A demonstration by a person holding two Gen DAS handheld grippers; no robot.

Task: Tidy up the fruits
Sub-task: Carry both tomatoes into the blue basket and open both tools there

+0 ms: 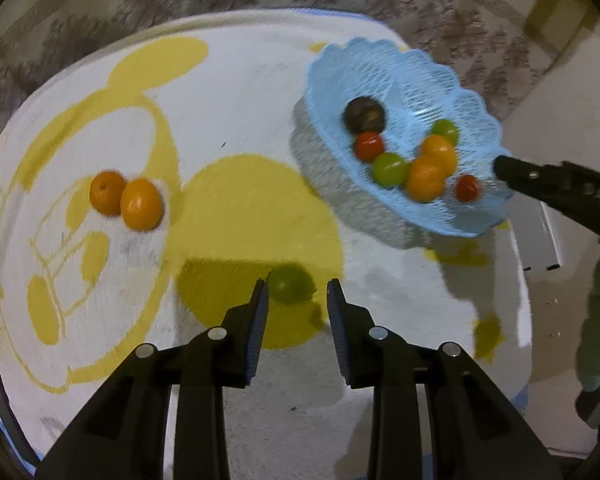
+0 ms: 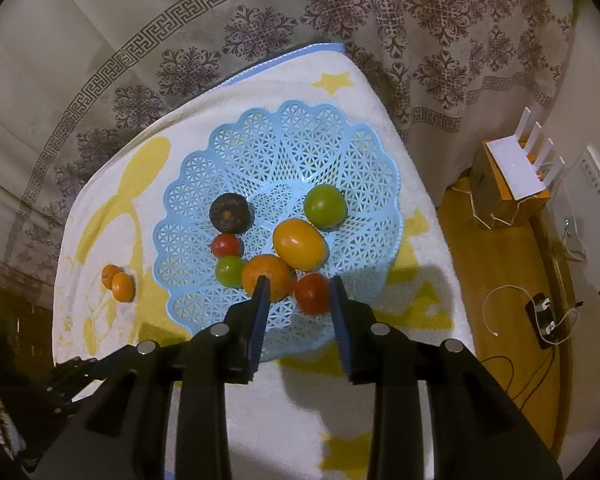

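A blue lattice basket (image 1: 404,76) (image 2: 340,152) sits on a white and yellow towel and holds several fruits: a dark one (image 2: 230,213), red, green and orange ones. A green fruit (image 1: 291,283) lies on the towel just ahead of my open left gripper (image 1: 297,286), between its fingertips. Two orange fruits (image 1: 126,199) (image 2: 118,282) lie together on the towel to the left. My right gripper (image 2: 298,282) is open and empty, hovering over the basket's near rim above a red fruit (image 2: 312,293). Its finger also shows in the left wrist view (image 1: 556,184).
The towel (image 1: 240,92) (image 2: 100,208) covers a small table with edges close by. A patterned cloth (image 2: 380,20) hangs behind. A white router on an orange box (image 2: 516,172) and cables (image 2: 540,320) lie on the floor to the right.
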